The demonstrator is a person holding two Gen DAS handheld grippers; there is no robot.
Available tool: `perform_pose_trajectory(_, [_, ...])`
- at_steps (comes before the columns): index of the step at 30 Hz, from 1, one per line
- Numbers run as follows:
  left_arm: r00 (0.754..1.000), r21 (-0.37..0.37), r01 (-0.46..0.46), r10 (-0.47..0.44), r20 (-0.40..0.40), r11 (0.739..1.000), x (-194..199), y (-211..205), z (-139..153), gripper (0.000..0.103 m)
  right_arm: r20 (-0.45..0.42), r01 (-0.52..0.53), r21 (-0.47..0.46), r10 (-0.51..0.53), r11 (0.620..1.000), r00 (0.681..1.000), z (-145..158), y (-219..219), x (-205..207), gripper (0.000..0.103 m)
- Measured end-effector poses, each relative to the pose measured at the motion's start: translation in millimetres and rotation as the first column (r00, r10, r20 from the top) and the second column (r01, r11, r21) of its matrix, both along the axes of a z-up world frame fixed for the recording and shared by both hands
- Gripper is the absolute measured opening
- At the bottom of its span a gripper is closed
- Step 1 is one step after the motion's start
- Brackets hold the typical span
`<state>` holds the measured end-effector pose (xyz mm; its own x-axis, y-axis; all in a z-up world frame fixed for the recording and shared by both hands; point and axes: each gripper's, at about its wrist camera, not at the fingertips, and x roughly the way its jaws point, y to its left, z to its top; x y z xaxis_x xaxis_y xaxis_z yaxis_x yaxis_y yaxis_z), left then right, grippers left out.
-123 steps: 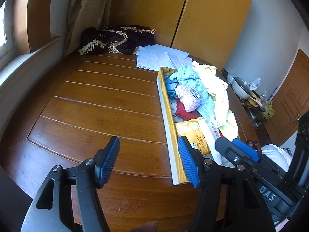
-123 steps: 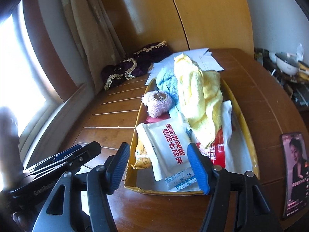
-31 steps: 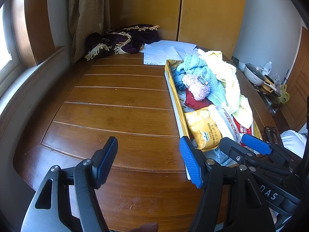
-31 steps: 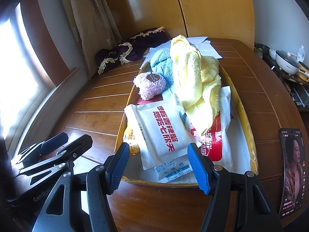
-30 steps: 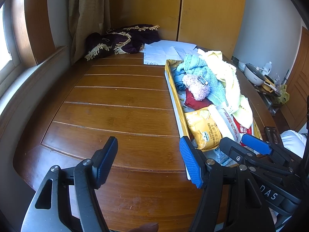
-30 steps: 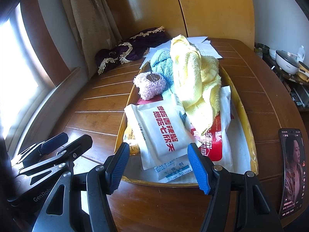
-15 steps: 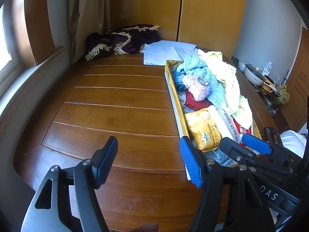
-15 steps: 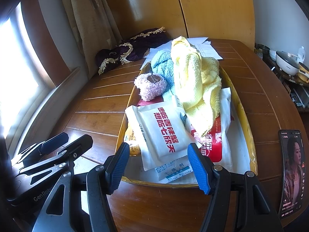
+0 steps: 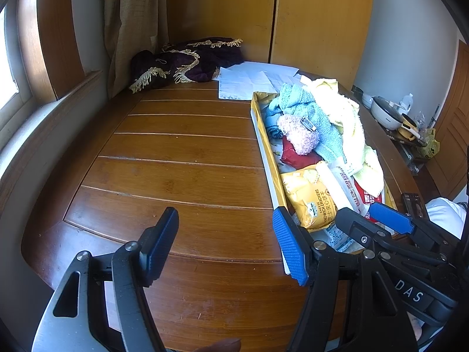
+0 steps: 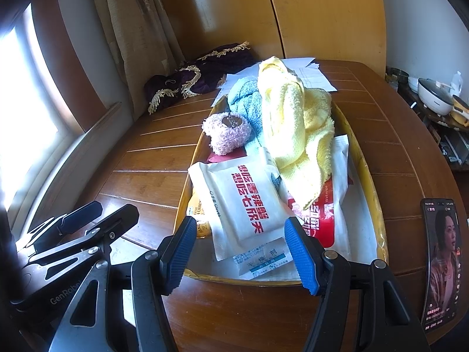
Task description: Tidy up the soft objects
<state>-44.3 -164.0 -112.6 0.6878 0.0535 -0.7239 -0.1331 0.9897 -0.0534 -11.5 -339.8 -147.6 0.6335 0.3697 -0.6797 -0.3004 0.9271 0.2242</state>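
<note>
Spilling over a gold tray (image 10: 370, 176): rumpled yellow towel (image 10: 296, 129), fuzzy pink ball (image 10: 227, 135).

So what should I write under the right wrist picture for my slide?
Open right gripper hovers before a yellow tray piled with a yellow towel, blue towel and snack packets.

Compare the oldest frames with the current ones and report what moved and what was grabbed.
Both tongs, left and right, rose and tilted a little, so the gold tray sits slightly lower in view. Nothing was grabbed: both stay open and empty. The yellow towel, blue towel, pink fluffy item and white packet lie as before.
</note>
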Motion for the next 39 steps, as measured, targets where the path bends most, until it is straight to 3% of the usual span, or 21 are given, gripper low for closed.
perform_pose_trajectory(39, [1.0,0.011,-0.009,0.009,-0.002,1.0,-0.9,-5.0,-2.9,0.066,-0.004,0.006,0.009,-0.006,1.0,1.0,-2.2,-7.9,-0.3,0.065])
